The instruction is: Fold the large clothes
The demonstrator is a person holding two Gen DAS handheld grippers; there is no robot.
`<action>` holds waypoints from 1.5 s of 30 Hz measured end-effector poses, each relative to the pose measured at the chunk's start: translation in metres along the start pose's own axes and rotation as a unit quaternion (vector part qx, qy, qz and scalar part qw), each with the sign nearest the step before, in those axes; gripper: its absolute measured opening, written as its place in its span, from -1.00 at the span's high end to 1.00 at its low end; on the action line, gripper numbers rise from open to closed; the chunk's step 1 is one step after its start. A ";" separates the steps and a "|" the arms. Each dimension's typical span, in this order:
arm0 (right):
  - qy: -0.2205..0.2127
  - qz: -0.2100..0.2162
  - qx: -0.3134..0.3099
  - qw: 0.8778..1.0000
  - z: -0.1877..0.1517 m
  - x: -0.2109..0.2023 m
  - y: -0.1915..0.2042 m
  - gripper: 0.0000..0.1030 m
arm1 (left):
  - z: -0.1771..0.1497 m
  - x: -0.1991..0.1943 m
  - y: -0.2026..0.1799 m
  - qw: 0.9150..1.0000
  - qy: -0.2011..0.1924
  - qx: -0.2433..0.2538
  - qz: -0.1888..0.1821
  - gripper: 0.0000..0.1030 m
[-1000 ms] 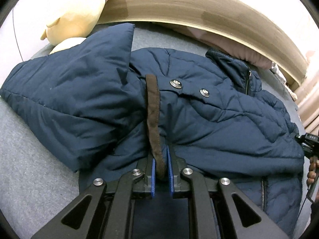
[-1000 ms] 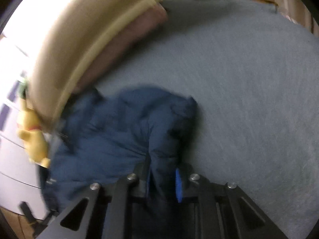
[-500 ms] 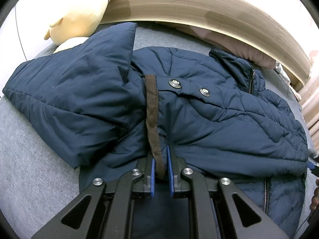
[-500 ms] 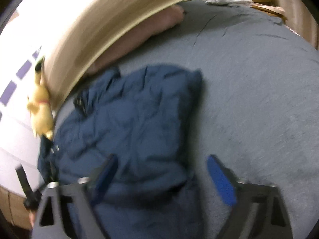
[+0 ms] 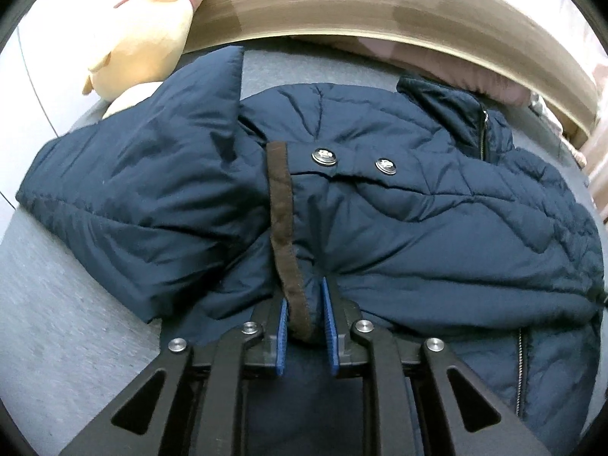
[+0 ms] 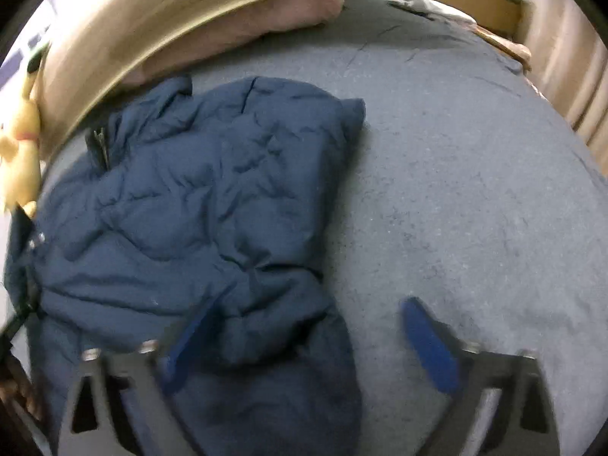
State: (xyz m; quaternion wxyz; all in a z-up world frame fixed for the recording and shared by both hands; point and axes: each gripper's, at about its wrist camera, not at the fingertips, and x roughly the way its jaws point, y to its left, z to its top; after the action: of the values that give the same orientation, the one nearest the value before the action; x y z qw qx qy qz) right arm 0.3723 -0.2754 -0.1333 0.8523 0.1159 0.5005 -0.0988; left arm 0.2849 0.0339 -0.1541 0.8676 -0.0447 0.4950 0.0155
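The navy jacket [image 5: 399, 228] lies on the grey bed [image 6: 475, 190], collar toward the headboard [image 5: 380, 3], no readable writing. The left gripper [image 5: 306, 326], jaws just easing apart, pinches its brown-trimmed fold; the right gripper [image 6: 304, 342] has just spread wide, empty.

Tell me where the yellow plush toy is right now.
The yellow plush toy sits at the upper left of the left wrist view, against the wooden headboard and just behind the navy jacket.
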 end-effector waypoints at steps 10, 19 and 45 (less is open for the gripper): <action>-0.084 0.154 -0.006 0.985 0.002 -0.049 0.057 -0.76 | -0.003 0.000 0.003 1.000 -0.006 0.002 0.009 0.44; -0.033 0.132 0.022 0.990 -0.001 -0.003 0.061 -0.74 | -0.009 -0.002 -0.005 0.999 -0.011 0.032 0.025 0.58; 0.067 0.215 0.168 0.960 -0.039 0.046 0.109 0.26 | -0.015 -0.003 -0.009 0.999 -0.010 0.029 0.035 0.60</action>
State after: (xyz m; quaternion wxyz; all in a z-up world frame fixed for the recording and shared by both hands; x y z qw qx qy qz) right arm 0.3932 -0.1621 -0.1811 0.7860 0.3689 0.4960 0.0118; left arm 0.2714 0.0236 -0.1586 0.8721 -0.0017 0.4882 0.0316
